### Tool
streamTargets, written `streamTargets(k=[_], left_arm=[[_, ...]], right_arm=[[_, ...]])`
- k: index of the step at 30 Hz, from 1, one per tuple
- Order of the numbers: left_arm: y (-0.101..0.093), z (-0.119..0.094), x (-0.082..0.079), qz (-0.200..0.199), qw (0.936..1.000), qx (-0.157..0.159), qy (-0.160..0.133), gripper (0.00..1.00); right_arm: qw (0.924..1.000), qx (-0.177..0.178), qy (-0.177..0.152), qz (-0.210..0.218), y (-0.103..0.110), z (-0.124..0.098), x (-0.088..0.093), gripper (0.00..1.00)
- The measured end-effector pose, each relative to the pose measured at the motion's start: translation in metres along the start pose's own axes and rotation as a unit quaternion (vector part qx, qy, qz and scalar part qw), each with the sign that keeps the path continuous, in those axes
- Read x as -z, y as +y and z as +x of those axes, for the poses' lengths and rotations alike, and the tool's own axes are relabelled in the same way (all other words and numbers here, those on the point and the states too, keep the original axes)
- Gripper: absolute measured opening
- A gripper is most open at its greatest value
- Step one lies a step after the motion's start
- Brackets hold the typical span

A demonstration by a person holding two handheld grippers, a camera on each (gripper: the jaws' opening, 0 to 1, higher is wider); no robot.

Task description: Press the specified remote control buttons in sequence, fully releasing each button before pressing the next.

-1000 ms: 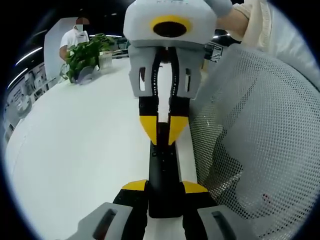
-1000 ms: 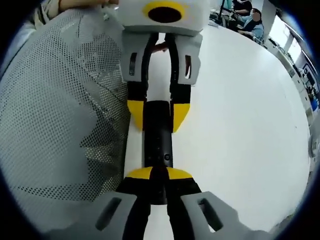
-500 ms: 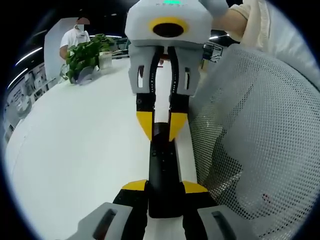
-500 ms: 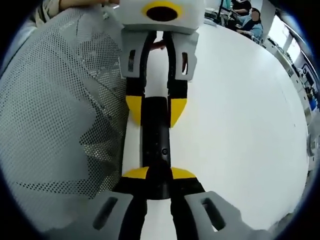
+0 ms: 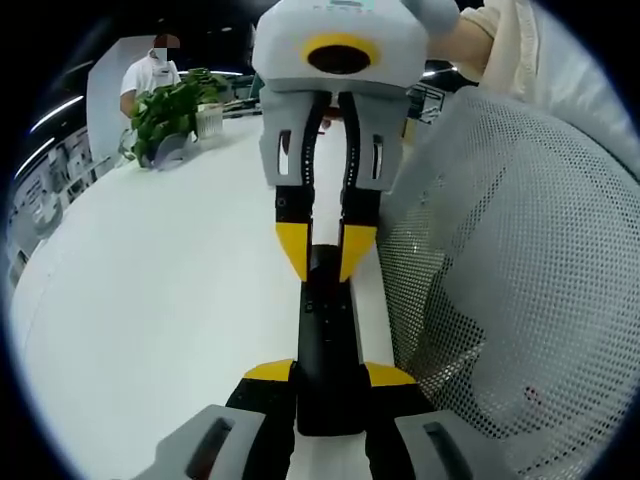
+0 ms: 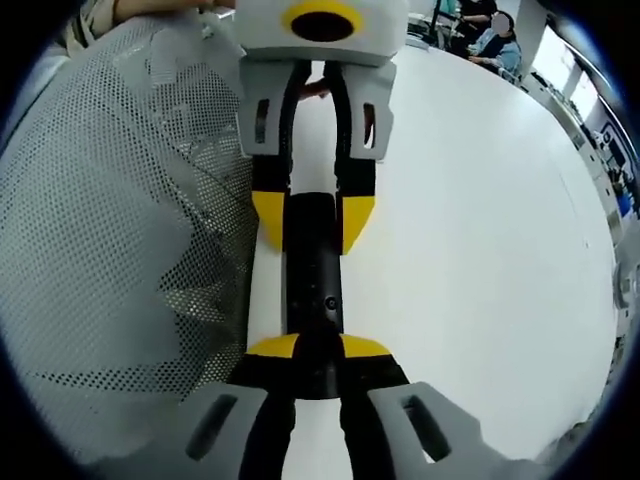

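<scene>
The remote control [image 5: 325, 330] lies on the counter [image 5: 150, 300] between the left gripper [image 5: 326, 375] and right gripper [image 6: 312, 355], end to end. A mesh basket [image 5: 510, 270] stands just beside it.

Our left gripper [image 5: 328, 373] has grey slotted jaw housings, black fingers and yellow tips. Our right gripper [image 6: 312, 352] looks the same: grey shells, black arms, yellow wedge tips. We wear a white perforated mesh garment [image 5: 520, 300] and a cream sleeve [image 5: 515, 30].

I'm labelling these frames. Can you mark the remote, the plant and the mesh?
remote [image 5: 326, 330]: left gripper view, middle of its black body.
plant [image 5: 167, 112]: left gripper view, its green leaves.
mesh [image 6: 110, 230]: right gripper view, bare perforated surface.
</scene>
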State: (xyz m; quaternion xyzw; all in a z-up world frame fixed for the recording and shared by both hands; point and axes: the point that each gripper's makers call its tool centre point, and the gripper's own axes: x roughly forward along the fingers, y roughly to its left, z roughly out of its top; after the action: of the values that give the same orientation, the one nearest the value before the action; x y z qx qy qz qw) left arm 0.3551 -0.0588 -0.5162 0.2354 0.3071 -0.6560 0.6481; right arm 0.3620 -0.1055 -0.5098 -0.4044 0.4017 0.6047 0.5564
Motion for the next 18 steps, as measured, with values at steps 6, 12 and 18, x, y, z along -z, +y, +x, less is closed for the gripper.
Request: streamTargets(k=[6, 12, 18], left_arm=[[0.0001, 0.0, 0.0004, 0.0, 1.0, 0.0, 0.0, 0.25], [0.0001, 0.0001, 0.0004, 0.0, 1.0, 0.0, 0.0, 0.25], [0.0, 0.0002, 0.0004, 0.0, 1.0, 0.0, 0.0, 0.25]], right_arm=[[1.0, 0.0, -0.001, 0.005, 0.0005, -0.0003, 0.0, 0.09], [0.9999, -0.007, 0.002, 0.011, 0.005, -0.0003, -0.0003, 0.14], [0.9999, 0.01, 0.008, -0.002, 0.0014, 0.0, 0.0005, 0.1]])
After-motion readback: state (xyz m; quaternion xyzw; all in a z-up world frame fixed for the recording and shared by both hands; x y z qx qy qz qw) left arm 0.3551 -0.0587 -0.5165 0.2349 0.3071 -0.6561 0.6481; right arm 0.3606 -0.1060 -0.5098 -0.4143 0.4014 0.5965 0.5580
